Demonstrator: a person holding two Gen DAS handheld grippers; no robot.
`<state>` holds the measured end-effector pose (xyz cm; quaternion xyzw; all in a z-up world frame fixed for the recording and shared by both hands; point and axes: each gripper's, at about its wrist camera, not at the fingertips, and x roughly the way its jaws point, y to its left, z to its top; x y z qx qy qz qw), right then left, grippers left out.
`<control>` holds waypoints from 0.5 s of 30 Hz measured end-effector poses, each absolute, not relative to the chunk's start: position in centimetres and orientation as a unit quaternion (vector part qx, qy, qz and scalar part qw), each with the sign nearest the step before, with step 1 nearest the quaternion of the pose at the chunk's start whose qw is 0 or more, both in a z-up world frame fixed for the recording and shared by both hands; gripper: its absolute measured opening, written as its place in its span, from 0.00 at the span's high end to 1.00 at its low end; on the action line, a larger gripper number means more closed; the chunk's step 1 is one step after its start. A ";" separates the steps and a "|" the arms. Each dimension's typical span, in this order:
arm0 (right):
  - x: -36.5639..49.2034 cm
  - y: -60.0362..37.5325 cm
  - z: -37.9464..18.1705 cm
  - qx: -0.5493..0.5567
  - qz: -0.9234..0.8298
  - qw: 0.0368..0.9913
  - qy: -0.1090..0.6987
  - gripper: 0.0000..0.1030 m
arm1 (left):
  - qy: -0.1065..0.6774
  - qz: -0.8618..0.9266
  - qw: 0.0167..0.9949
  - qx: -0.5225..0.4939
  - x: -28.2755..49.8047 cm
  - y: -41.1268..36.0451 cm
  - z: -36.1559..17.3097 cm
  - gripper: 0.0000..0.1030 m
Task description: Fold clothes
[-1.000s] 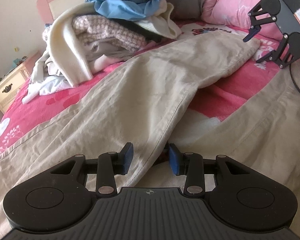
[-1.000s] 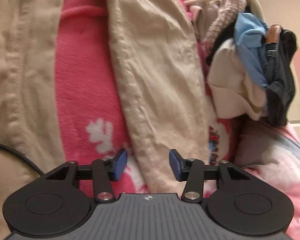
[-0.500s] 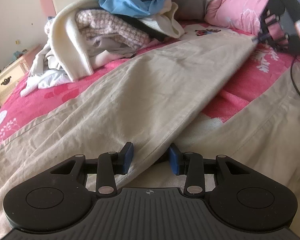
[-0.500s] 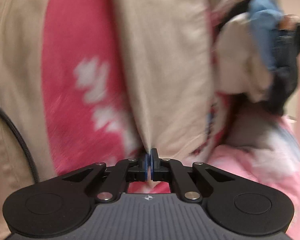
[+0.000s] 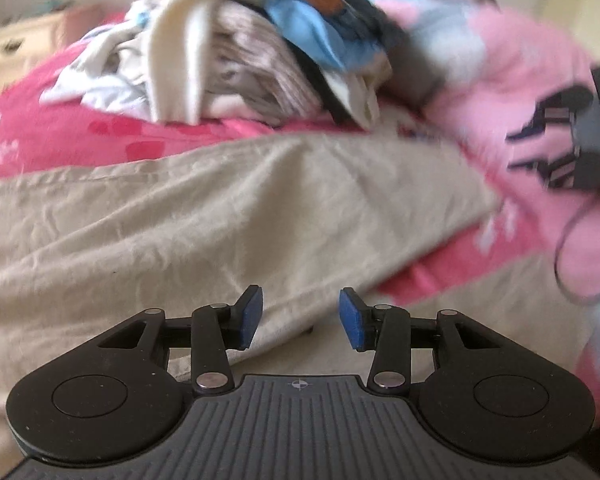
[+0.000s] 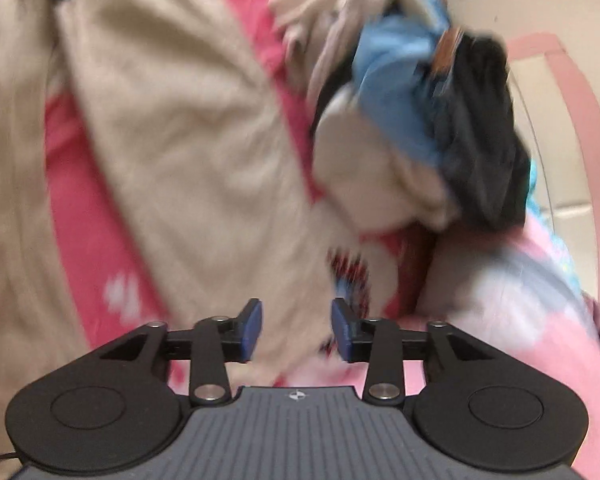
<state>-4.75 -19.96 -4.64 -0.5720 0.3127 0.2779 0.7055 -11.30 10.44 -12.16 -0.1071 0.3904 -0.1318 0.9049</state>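
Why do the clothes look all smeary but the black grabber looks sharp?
Left wrist view: the clothes pile and pink bedding are streaked by motion blur. Right wrist view: the beige trousers are smeared too. Each hand-held gripper rides with its own camera, staying crisp.

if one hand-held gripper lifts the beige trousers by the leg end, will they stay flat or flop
Probably flop: the beige trousers lie creased and draped flat over the pink bedcover, so the cloth looks limp. They seem light for their size. The long leg would likely sag and trail, perhaps dragging toward the pile of clothes.

Both wrist cameras look steeply down, close over the bed, sharing the beige trousers and clothes pile.
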 end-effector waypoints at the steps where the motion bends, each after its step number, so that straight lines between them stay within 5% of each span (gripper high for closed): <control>1: -4.2 -18.5 -3.9 -0.572 0.290 0.708 0.296 0.59 | 0.389 -0.121 0.905 -0.121 -11.1 10.9 -12.2 0.59; 5: -1.7 -10.9 -0.7 -0.481 0.414 0.727 0.262 0.57 | 0.398 -0.077 0.903 -0.141 -10.3 12.0 -13.3 0.59; 8: 0.0 -4.8 -0.2 -0.399 0.516 0.716 0.251 0.44 | 0.410 -0.056 0.901 -0.130 -10.4 11.8 -14.3 0.59; 15: 5.1 11.8 -7.3 -0.302 0.546 0.695 0.357 0.44 | 0.398 -0.038 0.902 -0.161 -11.5 12.5 -15.8 0.59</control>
